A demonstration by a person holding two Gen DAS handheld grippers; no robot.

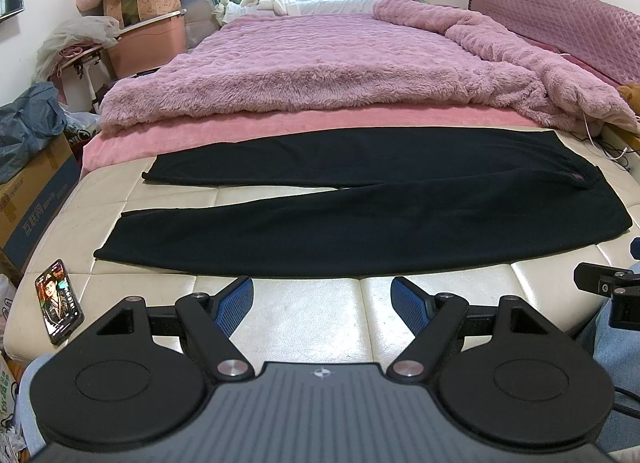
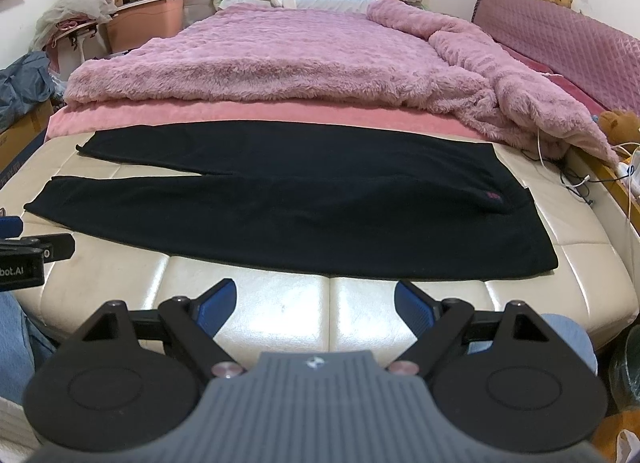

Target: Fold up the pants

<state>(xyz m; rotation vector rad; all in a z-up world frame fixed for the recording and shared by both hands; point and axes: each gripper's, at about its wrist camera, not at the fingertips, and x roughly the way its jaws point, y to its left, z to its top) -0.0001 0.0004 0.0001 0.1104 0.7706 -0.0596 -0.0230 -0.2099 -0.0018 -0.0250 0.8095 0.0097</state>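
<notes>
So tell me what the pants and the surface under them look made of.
Pants: matte black, slightly fuzzy, light-absorbing cloth, likely fleece or knit. Surface beneath: cream leather or faux leather, judging by its glossy sheen and stitched panel seams.

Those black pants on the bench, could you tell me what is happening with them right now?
A person is about to fold them with two handheld grippers. The black pants lie flat and unfolded on the cream padded bench at the foot of the bed, legs spread apart to the left, waist to the right. The left gripper and right gripper both hover open just short of the near edge, touching nothing.
</notes>
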